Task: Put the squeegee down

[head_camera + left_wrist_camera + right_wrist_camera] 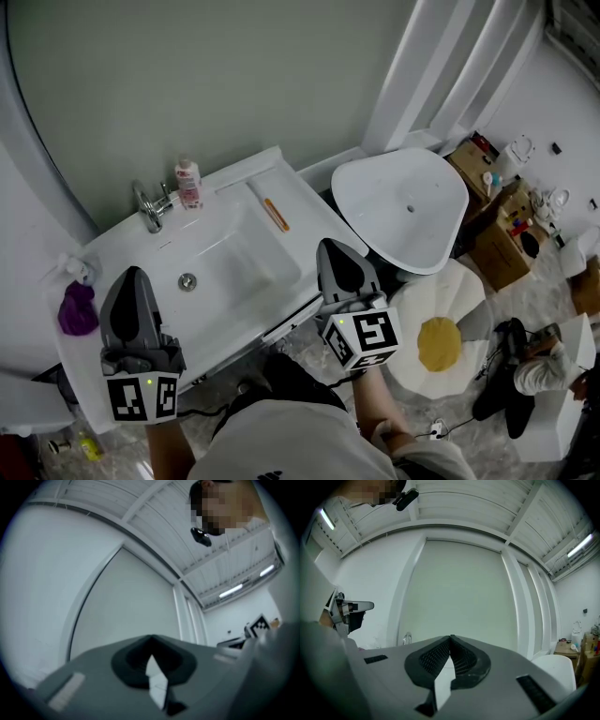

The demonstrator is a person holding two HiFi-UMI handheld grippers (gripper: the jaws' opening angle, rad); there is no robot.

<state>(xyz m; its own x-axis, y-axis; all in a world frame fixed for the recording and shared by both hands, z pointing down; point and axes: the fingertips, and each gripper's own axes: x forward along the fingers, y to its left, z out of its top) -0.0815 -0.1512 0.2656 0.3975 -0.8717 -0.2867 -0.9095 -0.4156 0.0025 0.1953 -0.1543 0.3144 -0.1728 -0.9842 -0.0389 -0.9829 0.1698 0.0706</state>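
Squeegee placement looks done: I take it to be the slim orange bar, too small to be sure of, lying flat on the washbasin top between the bowl and the right edge, toward the back. Off the right edge stands a white rounded fixture, with an egg-shaped mat on the floor in front of it. The left gripper hangs over the front left corner and the right gripper over the front right corner. Each has its jaws pressed together with nothing between them. A pink bottle and the tap sit along the back edge, and a purple cloth lies at the left edge.

The bar is probably light, with a stiff spine and a soft blade edge, and perhaps slick if wet. The best grip would be across its narrow middle.

Only the head view shows the washbasin top and the bar. The gripper views look at wall and ceiling, but they alone show the jaw tips meeting. The right gripper view also catches the left gripper at its left.
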